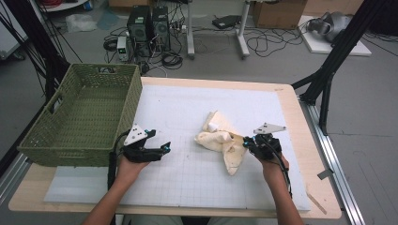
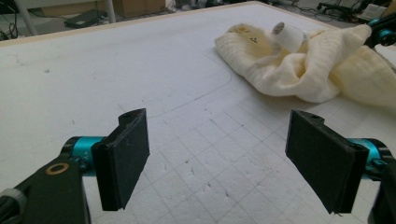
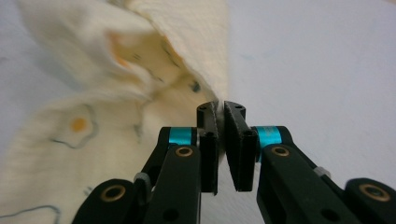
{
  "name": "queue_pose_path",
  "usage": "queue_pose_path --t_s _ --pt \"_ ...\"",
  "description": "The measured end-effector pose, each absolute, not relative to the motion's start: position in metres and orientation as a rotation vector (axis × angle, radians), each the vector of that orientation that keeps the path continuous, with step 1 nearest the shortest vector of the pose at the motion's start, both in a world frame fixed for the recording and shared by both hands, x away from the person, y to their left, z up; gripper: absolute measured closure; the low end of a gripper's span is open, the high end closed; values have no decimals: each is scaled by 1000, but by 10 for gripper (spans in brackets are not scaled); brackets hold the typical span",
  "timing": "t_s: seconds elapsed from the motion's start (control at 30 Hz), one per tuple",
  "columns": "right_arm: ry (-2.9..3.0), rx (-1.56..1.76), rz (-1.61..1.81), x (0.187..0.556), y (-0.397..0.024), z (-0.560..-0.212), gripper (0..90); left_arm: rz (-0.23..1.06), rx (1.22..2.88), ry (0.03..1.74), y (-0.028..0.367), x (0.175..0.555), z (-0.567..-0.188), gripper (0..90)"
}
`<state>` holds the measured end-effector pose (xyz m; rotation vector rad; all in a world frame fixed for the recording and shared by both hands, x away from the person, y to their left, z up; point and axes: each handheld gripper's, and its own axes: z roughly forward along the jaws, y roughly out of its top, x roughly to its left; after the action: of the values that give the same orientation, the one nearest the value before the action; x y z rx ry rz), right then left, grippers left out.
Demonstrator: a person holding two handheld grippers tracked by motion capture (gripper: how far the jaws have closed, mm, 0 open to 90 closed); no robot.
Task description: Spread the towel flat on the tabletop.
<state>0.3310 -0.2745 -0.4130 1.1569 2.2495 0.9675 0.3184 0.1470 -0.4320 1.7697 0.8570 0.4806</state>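
Observation:
A crumpled cream cloth [image 1: 221, 140] with small printed egg shapes lies on the white mat right of centre. A white label or tag [image 2: 288, 36] sticks up from its folds. My right gripper [image 1: 247, 141] is shut on the cloth's right edge [image 3: 205, 74], the fabric pinched between the jaws at the tips. My left gripper [image 1: 165, 148] hovers over the mat left of the cloth, open wide with nothing between its pads [image 2: 123, 156]. In the left gripper view the cloth [image 2: 303, 65] lies ahead and to the right, a short way off.
A green woven basket [image 1: 70, 140] stands at the table's left edge, close behind the left hand. The white gridded foam mat [image 1: 187, 178] covers most of the wooden table [image 1: 300, 117]. Black frame legs and cables stand beyond the far edge.

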Motion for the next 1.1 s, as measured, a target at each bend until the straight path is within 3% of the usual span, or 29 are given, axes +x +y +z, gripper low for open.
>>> queue_pose_path --t_s 0.17,0.37,0.73,0.8,0.97,1.1 --pt "2211 1207 949 331 -283 -416 719 480 1770 858 147 319 -432 219" --pt "2221 1044 995 335 -266 -403 559 480 1771 853 146 319 -433 220" --pt "2365 819 956 364 -217 -405 518 481 1764 858 148 319 -432 220" --pt "2391 795 930 368 -210 -408 539 481 1762 858 148 319 -432 220" --pt "2352 857 826 377 -213 -410 855 478 1758 859 148 319 -432 221" --pt "2252 935 901 377 -230 -400 866 476 1759 861 149 319 -432 221"
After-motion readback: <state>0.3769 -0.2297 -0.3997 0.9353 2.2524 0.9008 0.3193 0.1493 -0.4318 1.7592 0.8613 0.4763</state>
